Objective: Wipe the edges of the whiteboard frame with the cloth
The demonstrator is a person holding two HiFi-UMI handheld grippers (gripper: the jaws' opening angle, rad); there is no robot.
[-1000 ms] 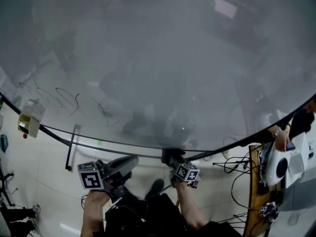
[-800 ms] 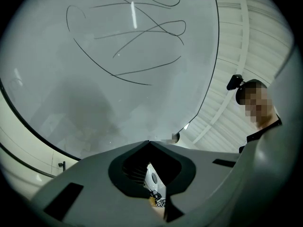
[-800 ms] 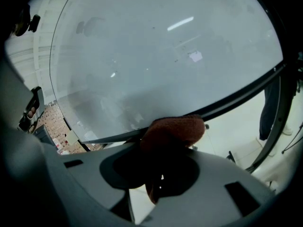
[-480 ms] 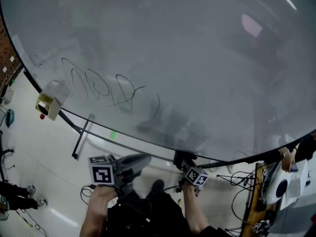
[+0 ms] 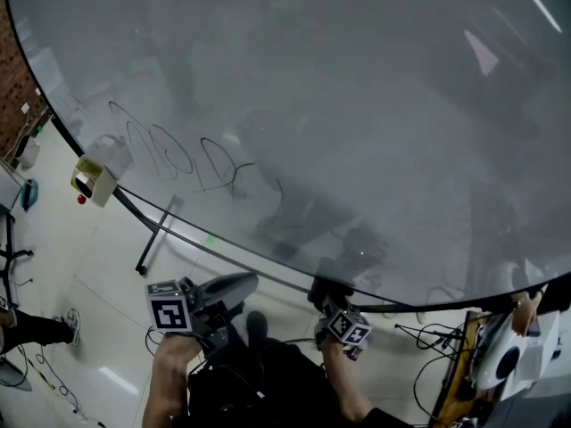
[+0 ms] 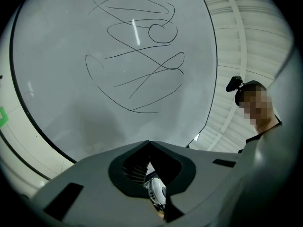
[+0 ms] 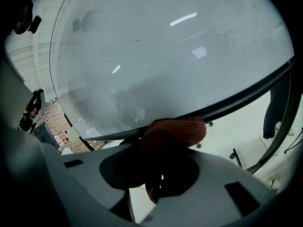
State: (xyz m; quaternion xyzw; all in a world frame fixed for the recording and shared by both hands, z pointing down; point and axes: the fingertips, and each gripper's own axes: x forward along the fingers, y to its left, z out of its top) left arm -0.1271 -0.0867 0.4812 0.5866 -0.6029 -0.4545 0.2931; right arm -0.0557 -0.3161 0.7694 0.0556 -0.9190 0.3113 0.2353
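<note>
Pinching cloth (image 7: 176,130) at frame (image 7: 236,100), right gripper (image 7: 161,176) — rust-red only in its view

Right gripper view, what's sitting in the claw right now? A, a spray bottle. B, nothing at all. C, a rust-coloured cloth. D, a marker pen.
C: the right gripper view shows a rust-coloured knitted cloth clamped in the right claw, bulging out towards the dark whiteboard frame.
</note>
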